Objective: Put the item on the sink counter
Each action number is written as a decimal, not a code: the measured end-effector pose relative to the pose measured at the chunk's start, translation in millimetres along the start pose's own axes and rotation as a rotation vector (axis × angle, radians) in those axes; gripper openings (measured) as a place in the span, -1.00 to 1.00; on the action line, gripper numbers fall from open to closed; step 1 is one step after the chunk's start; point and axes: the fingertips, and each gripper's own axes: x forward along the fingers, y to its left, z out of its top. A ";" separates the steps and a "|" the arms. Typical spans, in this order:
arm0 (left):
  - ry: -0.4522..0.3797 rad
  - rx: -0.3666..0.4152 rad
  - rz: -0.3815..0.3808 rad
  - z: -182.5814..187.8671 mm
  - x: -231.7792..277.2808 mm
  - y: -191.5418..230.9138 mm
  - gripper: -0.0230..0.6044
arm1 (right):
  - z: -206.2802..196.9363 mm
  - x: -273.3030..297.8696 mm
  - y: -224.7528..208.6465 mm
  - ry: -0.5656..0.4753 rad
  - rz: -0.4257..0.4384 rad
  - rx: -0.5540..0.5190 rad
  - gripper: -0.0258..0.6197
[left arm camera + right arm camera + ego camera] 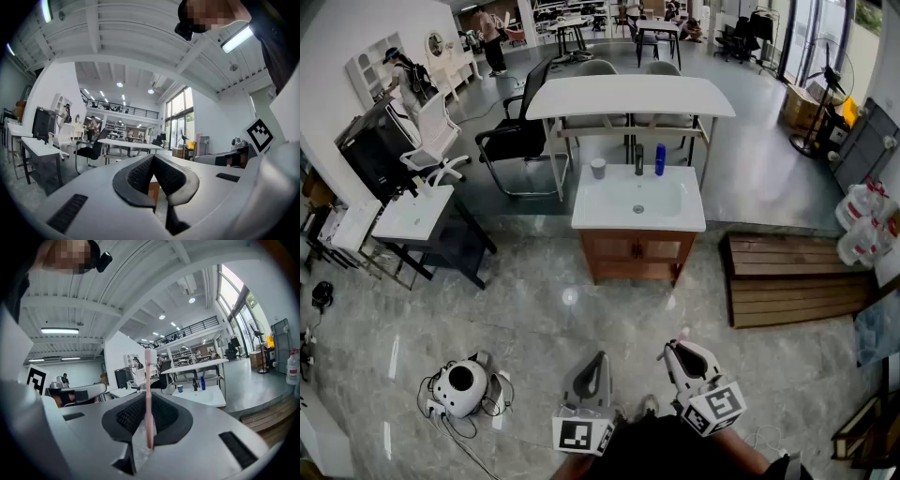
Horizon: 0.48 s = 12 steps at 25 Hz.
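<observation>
A pink toothbrush (148, 394) stands upright between the jaws of my right gripper (148, 416), which is shut on it; its bristle head (684, 332) shows as a small pink tip in the head view. My right gripper (676, 352) and left gripper (597, 360) are both held low at the bottom of the head view, well short of the sink. The left gripper (153, 174) is shut with nothing between its jaws. The white sink counter (595, 211) on a wooden cabinet stands ahead across the floor, also visible far off in the right gripper view as the sink counter (206, 397).
On the counter's back edge stand a grey cup (598, 168), a dark faucet (638, 159) and a blue bottle (660, 159). A white table (628, 96) with chairs is behind it. A wooden pallet (792, 279) lies right, a small desk (411, 214) left, and a white device with cables (459, 386) on the floor.
</observation>
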 end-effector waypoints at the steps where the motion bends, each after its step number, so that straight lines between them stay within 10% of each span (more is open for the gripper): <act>1: -0.003 -0.006 0.002 0.5 1.0 -2.2 -0.88 | -0.7 -1.3 -1.4 -0.001 0.002 0.001 -0.81; 12: 0.003 -0.017 -0.001 -0.6 10.3 -14.5 -0.88 | 0.1 -8.2 -13.9 -0.006 0.000 0.012 -0.81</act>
